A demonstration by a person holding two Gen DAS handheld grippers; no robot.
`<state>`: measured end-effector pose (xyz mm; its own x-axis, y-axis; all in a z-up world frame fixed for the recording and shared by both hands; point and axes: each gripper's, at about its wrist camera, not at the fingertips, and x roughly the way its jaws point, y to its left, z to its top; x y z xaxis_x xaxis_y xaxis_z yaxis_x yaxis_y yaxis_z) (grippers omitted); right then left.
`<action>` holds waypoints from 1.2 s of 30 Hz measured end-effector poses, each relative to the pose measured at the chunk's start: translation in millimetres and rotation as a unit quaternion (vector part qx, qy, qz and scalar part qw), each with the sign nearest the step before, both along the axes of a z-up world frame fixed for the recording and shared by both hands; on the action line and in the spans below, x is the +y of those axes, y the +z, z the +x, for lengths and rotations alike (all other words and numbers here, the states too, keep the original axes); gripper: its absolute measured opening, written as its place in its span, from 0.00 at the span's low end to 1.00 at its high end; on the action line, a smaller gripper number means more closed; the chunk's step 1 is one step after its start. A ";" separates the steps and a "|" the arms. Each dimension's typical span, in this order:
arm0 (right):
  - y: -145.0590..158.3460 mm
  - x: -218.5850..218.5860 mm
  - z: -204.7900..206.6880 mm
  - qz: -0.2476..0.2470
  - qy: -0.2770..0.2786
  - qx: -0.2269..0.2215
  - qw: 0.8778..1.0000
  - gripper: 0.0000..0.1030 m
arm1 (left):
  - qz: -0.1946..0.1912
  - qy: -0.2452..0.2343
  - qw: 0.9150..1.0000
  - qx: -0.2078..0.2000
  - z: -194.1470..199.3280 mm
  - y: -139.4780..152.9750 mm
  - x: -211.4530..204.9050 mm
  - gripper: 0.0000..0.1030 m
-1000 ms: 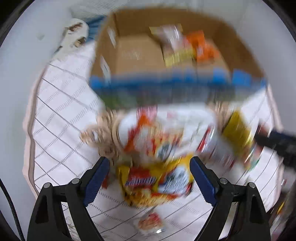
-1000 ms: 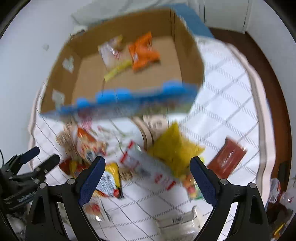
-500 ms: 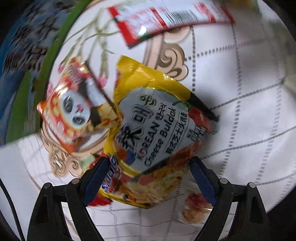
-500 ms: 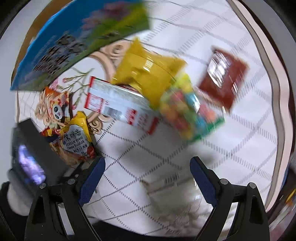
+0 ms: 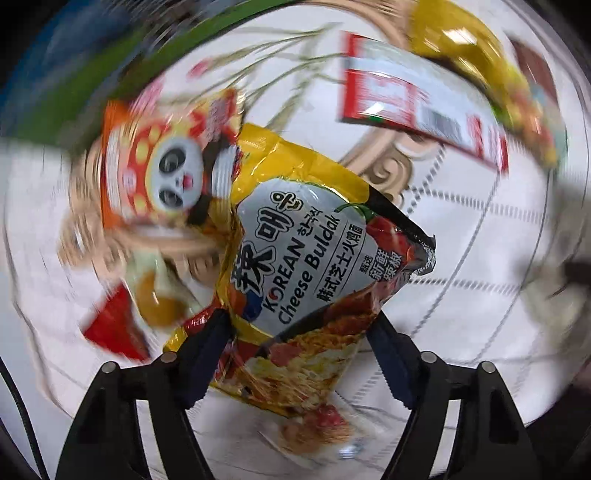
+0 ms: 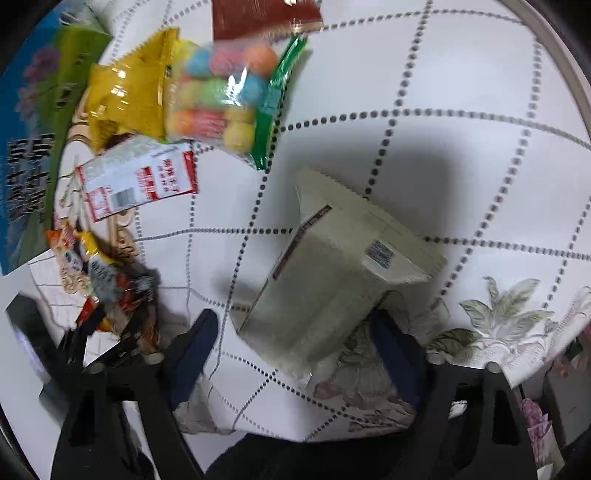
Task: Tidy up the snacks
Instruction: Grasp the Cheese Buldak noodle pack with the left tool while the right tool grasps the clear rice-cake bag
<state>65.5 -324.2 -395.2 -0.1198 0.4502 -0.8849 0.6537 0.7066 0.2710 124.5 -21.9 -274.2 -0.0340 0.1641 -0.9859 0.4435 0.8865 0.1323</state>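
A yellow Korean Cheese Buldak noodle packet (image 5: pixel 306 273) lies on the white tablecloth, its lower end between the open jaws of my left gripper (image 5: pixel 301 343). An orange panda snack bag (image 5: pixel 162 162) lies partly under it. A cream-white snack bag (image 6: pixel 332 273) lies between the open jaws of my right gripper (image 6: pixel 295 336). The left gripper and the noodle packet (image 6: pixel 107 273) also show at the left of the right wrist view.
A red-and-white packet (image 6: pixel 136 177), a yellow bag (image 6: pixel 129 96), a clear bag of coloured balls (image 6: pixel 221 99) and a dark red packet (image 6: pixel 262 16) lie further off. The blue-green side of the box (image 6: pixel 33 129) stands at the left. The cloth's floral edge (image 6: pixel 517 332) hangs at lower right.
Both grippers have dropped from above the box down to the cloth. The left has closed in on the noodle packet. The right has come over the cream bag.
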 end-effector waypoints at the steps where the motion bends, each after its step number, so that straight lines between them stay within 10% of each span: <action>1: -1.2 4.2 5.1 -0.005 0.011 -0.007 1.000 0.69 | -0.011 0.026 1.000 0.003 3.5 3.0 8.1 0.70; 9: 18.4 91.1 61.2 -0.071 0.258 -0.094 0.959 0.58 | -0.135 0.278 0.949 0.062 18.5 -0.9 84.7 0.68; 12: 18.7 114.0 72.7 -0.093 0.316 -0.098 0.939 0.58 | -0.120 0.217 0.968 0.049 19.2 0.7 79.5 0.70; 15: 13.8 116.2 78.2 -0.088 0.304 -0.090 0.944 0.62 | -0.055 0.079 0.995 0.023 15.6 -0.7 43.3 0.78; 20: 6.4 104.2 83.2 -0.063 0.237 -0.080 0.966 0.68 | 0.008 -0.036 0.999 0.027 13.3 -21.0 4.3 0.82; 26: 20.4 99.0 90.5 -0.074 0.250 -0.100 0.960 0.64 | -0.049 0.135 0.989 0.014 41.9 -4.7 23.3 0.79; 31: 36.9 130.4 94.0 -0.093 0.368 -0.139 0.915 0.64 | -0.143 0.300 0.941 0.068 41.4 -11.6 68.2 0.80; 36: 36.0 126.4 99.1 -0.085 0.342 -0.131 0.927 0.67 | -0.098 0.207 0.971 0.073 55.8 -33.5 55.6 0.85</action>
<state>164.5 -197.8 -359.2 -0.0963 0.2009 -0.9749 -0.0346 0.9782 0.2050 180.3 33.7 -307.7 -0.1990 -0.0847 -0.9763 0.0443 0.9945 -0.0953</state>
